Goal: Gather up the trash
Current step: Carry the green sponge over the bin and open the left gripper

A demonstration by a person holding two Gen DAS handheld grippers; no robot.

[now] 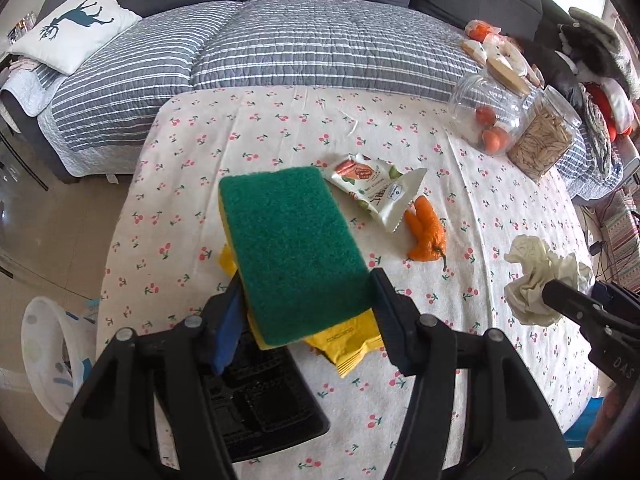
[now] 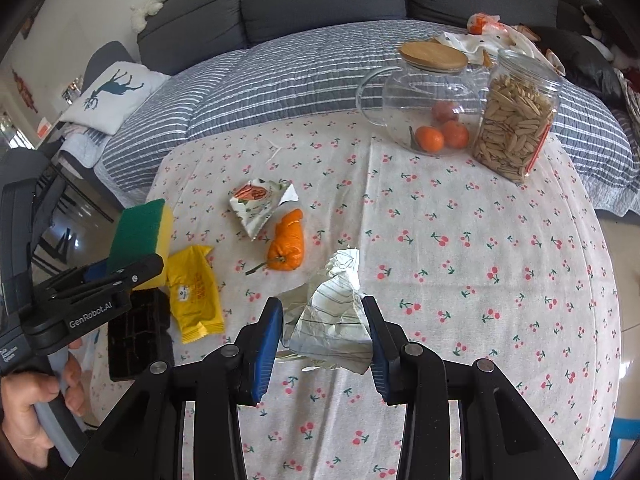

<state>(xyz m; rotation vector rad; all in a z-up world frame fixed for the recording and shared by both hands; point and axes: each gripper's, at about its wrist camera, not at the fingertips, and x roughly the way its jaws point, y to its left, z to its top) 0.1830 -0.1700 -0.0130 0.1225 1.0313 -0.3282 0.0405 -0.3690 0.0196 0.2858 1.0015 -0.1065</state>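
My left gripper [image 1: 306, 312] is shut on a green and yellow sponge [image 1: 294, 256] and holds it above the table; it also shows in the right wrist view [image 2: 138, 236]. My right gripper [image 2: 324, 332] is shut on a crumpled white paper [image 2: 334, 316], seen from the left wrist view [image 1: 536, 280] too. On the cherry-print tablecloth [image 2: 480, 240] lie a yellow wrapper [image 2: 196, 292], a white snack wrapper [image 2: 258, 204] and an orange peel [image 2: 288, 246]. A black tray [image 2: 138, 340] sits under the left gripper at the table's near-left edge.
A glass jug [image 2: 424, 108] with small oranges and a jar of seeds [image 2: 516, 120] stand at the far right of the table. A striped grey sofa [image 2: 300, 68] lies behind. A white bin [image 1: 52, 352] stands on the floor at left.
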